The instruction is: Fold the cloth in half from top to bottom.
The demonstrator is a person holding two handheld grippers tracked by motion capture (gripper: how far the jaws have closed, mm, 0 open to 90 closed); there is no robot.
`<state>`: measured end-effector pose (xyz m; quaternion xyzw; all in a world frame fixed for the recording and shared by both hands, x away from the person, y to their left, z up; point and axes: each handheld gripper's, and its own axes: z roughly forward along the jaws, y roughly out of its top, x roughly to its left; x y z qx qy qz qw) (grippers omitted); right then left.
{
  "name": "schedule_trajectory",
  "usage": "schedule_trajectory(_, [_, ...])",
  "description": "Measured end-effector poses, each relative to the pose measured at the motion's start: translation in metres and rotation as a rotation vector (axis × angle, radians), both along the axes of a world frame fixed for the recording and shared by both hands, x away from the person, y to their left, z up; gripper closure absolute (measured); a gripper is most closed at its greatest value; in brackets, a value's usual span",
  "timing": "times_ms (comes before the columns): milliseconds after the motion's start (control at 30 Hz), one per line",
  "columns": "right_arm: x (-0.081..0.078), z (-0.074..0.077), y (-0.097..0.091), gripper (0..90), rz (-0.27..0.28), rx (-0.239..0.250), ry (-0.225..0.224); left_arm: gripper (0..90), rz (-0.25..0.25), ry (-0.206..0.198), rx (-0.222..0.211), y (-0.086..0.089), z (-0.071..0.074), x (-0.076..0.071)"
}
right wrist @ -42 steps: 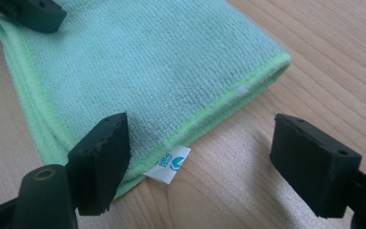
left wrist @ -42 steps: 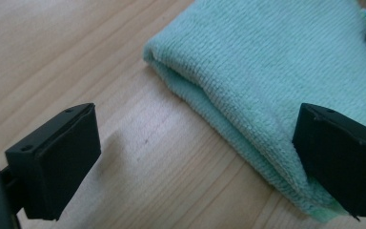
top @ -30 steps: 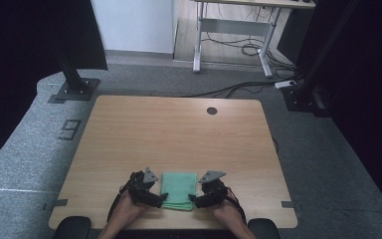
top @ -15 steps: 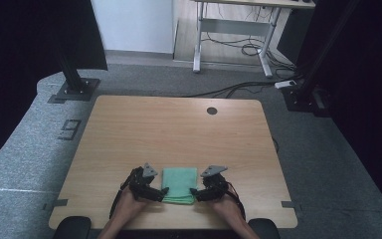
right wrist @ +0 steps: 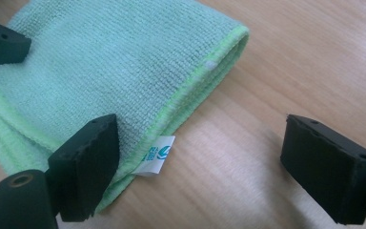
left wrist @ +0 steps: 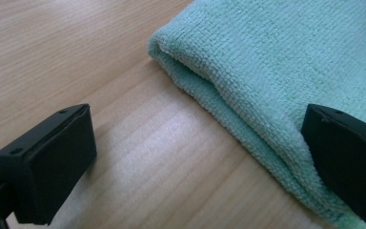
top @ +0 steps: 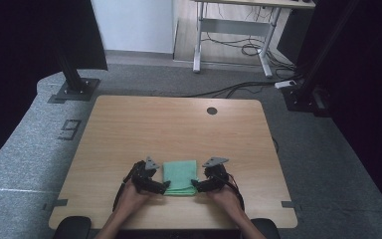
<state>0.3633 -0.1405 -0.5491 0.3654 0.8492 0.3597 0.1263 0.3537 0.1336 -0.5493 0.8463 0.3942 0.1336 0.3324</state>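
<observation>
A folded green microfibre cloth [top: 180,174] lies flat on the wooden table [top: 179,129] near its front edge. My left gripper [top: 164,186] is at the cloth's left side, open. In the left gripper view the left gripper [left wrist: 198,164] straddles the folded edge of the cloth [left wrist: 276,62], with one jaw over bare wood and the other over the cloth. My right gripper [top: 195,184] is at the cloth's right side, also open. In the right gripper view the right gripper [right wrist: 205,167] spans the cloth's [right wrist: 114,62] hemmed edge, by a white label [right wrist: 157,155].
The table has a round cable hole [top: 212,110] at its far side. Grey carpet [top: 328,164] surrounds it. Black stand bases [top: 74,89] sit at the far left and far right, and a desk frame with cables [top: 234,45] stands behind.
Both grippers and the cloth have shifted slightly away from the table's front edge. Both grippers are still open at the cloth's two sides.
</observation>
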Motion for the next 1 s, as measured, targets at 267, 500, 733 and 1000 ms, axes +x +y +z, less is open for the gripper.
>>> schedule_trajectory(267, [0.012, -0.001, -0.002, 10.8, -0.019, 0.006, -0.008, 0.0, 0.009, 0.0, -0.001, -0.002, 0.0, 0.018])
schedule_trajectory(500, [0.021, -0.002, -0.003, 10.4, -0.037, 0.011, -0.01, 0.0, 0.02, 0.0, -0.003, -0.003, 0.0, 0.029])
schedule_trajectory(733, [0.031, -0.002, -0.004, 10.4, -0.048, 0.011, -0.013, 0.0, 0.025, 0.001, -0.004, -0.004, 0.0, 0.04])
schedule_trajectory(1000, [0.044, -0.002, -0.004, 10.4, -0.074, 0.012, -0.012, 0.0, 0.037, 0.001, -0.005, -0.005, 0.0, 0.054])
